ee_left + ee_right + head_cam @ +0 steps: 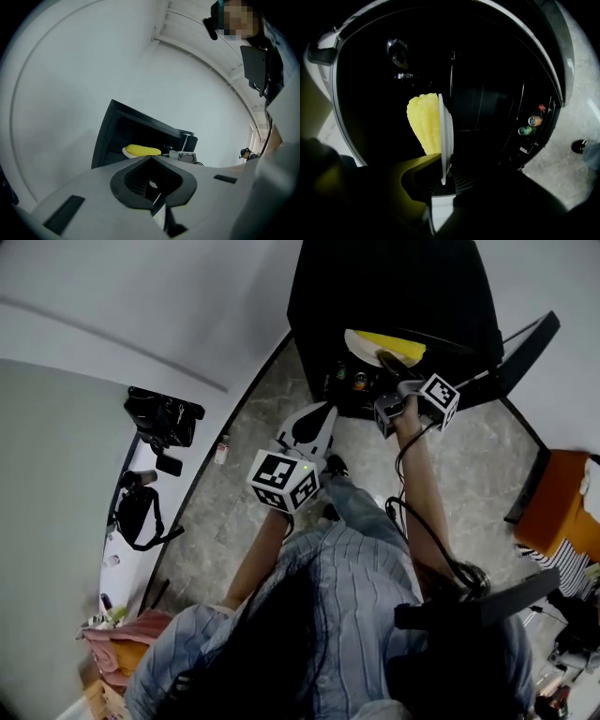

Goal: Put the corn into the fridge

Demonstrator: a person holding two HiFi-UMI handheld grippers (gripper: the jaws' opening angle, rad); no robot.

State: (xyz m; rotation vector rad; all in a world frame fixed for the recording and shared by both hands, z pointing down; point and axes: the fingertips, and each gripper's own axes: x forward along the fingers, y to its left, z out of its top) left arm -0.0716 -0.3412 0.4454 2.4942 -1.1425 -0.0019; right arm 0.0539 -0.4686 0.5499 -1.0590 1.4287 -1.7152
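Your right tool [442, 176] pinches the plate [446, 136] under the corn [423, 123]; the fridge [487, 108] interior is mostly dark (bottles [533, 121] barely show). Your left tool [152, 164] sits closed, empty.

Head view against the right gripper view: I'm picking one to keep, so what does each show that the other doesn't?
Only the head view shows the left hand-held gripper, holding nothing and short of the fridge, the person's striped shirt and black items at the left. Only the right gripper view shows the white plate edge-on, its rim pinched between the jaws of the right hand-held gripper. Both show the yellow corn lying on that plate, held at the open black fridge.
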